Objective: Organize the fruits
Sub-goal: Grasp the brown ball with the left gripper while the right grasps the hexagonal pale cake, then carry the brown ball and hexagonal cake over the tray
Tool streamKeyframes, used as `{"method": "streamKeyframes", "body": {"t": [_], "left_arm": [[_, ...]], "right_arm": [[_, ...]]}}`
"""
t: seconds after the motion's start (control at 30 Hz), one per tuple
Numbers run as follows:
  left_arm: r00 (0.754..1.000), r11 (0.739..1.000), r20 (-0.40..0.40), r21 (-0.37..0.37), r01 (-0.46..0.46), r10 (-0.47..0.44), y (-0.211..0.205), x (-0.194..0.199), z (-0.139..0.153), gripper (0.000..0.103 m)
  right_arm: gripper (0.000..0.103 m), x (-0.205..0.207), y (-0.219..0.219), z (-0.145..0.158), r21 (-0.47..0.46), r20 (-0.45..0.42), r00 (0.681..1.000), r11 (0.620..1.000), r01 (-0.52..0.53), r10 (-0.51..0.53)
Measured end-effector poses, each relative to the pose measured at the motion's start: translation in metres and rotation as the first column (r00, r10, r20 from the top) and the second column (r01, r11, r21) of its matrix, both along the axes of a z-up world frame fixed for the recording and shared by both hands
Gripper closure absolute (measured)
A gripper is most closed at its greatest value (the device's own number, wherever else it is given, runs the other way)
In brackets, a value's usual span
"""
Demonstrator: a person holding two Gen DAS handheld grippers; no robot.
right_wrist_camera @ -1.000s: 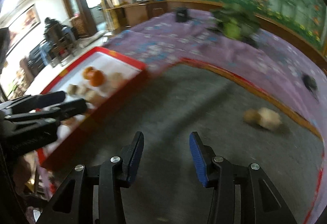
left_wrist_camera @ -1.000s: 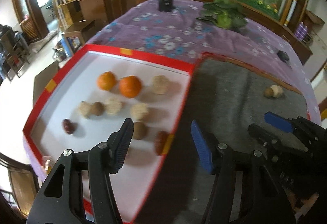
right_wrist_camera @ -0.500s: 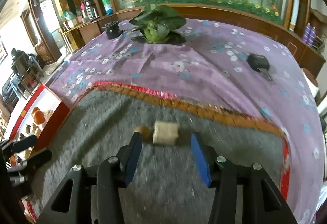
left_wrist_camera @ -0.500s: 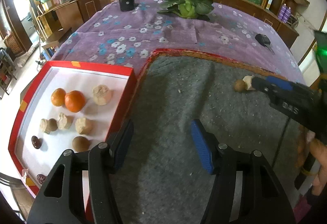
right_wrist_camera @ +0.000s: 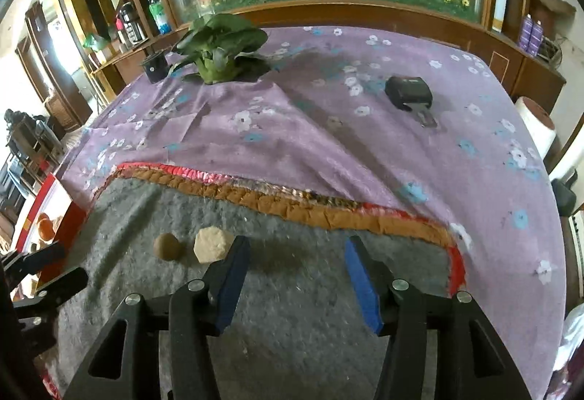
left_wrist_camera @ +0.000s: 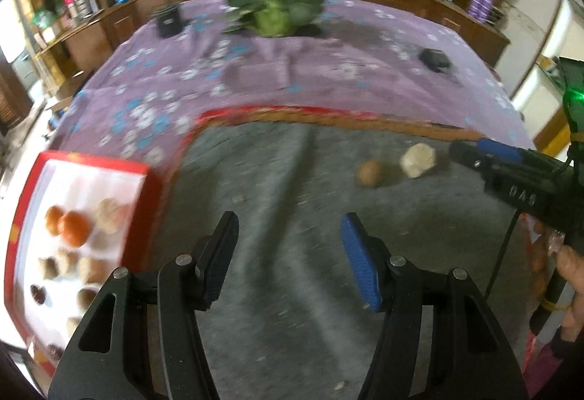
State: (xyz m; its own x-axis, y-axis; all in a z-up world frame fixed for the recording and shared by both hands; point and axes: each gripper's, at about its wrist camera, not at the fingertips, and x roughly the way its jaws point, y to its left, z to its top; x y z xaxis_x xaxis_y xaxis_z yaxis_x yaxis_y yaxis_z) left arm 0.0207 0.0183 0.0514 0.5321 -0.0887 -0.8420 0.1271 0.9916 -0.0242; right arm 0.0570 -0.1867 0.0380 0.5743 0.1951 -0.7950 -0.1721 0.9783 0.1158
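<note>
Both grippers have swung from the red tray at nine o'clock toward the pale fruit and brown fruit on the grey mat; right gripper opening, empty, left gripper part-open, empty, so pickup looks next.

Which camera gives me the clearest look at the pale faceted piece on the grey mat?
The right wrist view: the pale faceted piece is sharp and close there. In the left wrist view it is farther off and blurred.

At three o'clock in the left wrist view, the right gripper bears pale raised letters, too blurred to read reliably.
</note>
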Motion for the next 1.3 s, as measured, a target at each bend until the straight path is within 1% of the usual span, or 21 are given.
{"method": "streamKeyframes", "body": {"t": [0.07, 0.27, 0.33, 0.4, 0.47, 0.5, 0.53, 0.6, 0.73, 0.97, 1.07, 1.1, 1.13, 1.17, 1.2, 1.23, 1.3], "left_arm": [[0.999, 0.999, -0.001, -0.016, 0.036, -0.036, -0.011, 0.007, -0.002, 0.044], [0.993, 0.992, -0.009, -0.027, 0.119, -0.120, -0.039, 0.028, -0.012, 0.044], [0.988, 0.988, -0.006, -0.023, 0.151, -0.152, -0.048, 0.033, -0.016, 0.044], [0.986, 0.986, -0.015, 0.000, 0.165, -0.165, -0.054, 0.038, -0.023, 0.045], [0.983, 0.983, -0.023, -0.004, 0.184, -0.184, -0.057, 0.042, -0.028, 0.064], [0.982, 0.982, -0.036, -0.010, 0.187, -0.188, -0.056, 0.044, -0.031, 0.079], [0.981, 0.983, -0.053, -0.021, 0.184, -0.185, -0.055, 0.046, -0.035, 0.082], [0.982, 0.983, -0.051, -0.042, 0.180, -0.182, -0.050, 0.046, -0.036, 0.082], [0.988, 0.988, -0.036, -0.023, 0.151, -0.152, -0.043, 0.041, -0.032, 0.082], [0.994, 0.994, -0.004, -0.008, 0.107, -0.107, -0.026, 0.025, -0.020, 0.082], [0.996, 0.996, 0.002, -0.003, 0.086, -0.086, -0.020, 0.019, -0.018, 0.082], [0.997, 0.997, 0.004, 0.001, 0.081, -0.081, -0.019, 0.017, -0.018, 0.082], [0.997, 0.997, 0.005, 0.005, 0.077, -0.077, -0.017, 0.015, -0.018, 0.082], [0.997, 0.997, 0.005, 0.005, 0.072, -0.072, -0.015, 0.014, -0.018, 0.082], [0.998, 0.998, 0.004, 0.003, 0.065, -0.065, -0.013, 0.013, -0.018, 0.082], [0.998, 0.998, 0.004, 0.000, 0.058, -0.058, -0.010, 0.011, -0.018, 0.082], [0.999, 0.999, 0.006, 0.000, 0.047, -0.047, -0.007, 0.008, -0.017, 0.082]], "right_arm": [[0.050, -0.006, -0.001, 0.003, -0.001, 0.010, 1.000, 1.000, -0.009, 0.009], [0.050, -0.014, -0.009, 0.006, 0.010, 0.022, 1.000, 1.000, -0.009, 0.009], [0.050, -0.014, -0.012, 0.005, 0.020, 0.019, 1.000, 1.000, -0.006, 0.005], [0.050, -0.013, -0.014, 0.003, 0.028, 0.017, 1.000, 1.000, -0.002, 0.002], [0.050, -0.013, -0.013, 0.002, 0.037, 0.015, 1.000, 0.999, -0.012, 0.011], [0.050, -0.012, -0.012, 0.001, 0.039, 0.015, 1.000, 0.999, -0.016, 0.015], [0.050, -0.012, -0.011, 0.001, 0.040, 0.016, 1.000, 0.999, -0.021, 0.021], [0.050, -0.012, -0.006, 0.001, 0.052, 0.027, 0.999, 0.998, -0.046, 0.045], [0.050, -0.013, 0.008, -0.002, 0.076, 0.027, 0.992, 0.989, -0.124, 0.123], [0.050, -0.007, 0.042, -0.012, 0.007, 0.021, 0.982, 0.982, -0.189, 0.189], [0.050, -0.001, 0.051, -0.021, -0.030, 0.016, 0.982, 0.982, -0.185, 0.186], [0.052, 0.001, 0.053, -0.024, -0.038, 0.004, 0.982, 0.982, -0.186, 0.187], [0.061, 0.002, 0.055, -0.027, -0.046, -0.009, 0.982, 0.981, -0.187, 0.187], [0.065, 0.002, 0.055, -0.028, -0.059, -0.002, 0.984, 0.982, -0.180, 0.180], [0.067, 0.000, 0.056, -0.028, -0.067, 0.005, 0.984, 0.982, -0.178, 0.179], [0.074, -0.001, 0.056, -0.027, -0.064, 0.004, 0.983, 0.981, -0.181, 0.182], [0.075, -0.004, 0.056, -0.024, -0.059, 0.006, 0.984, 0.982, -0.178, 0.178]]}}
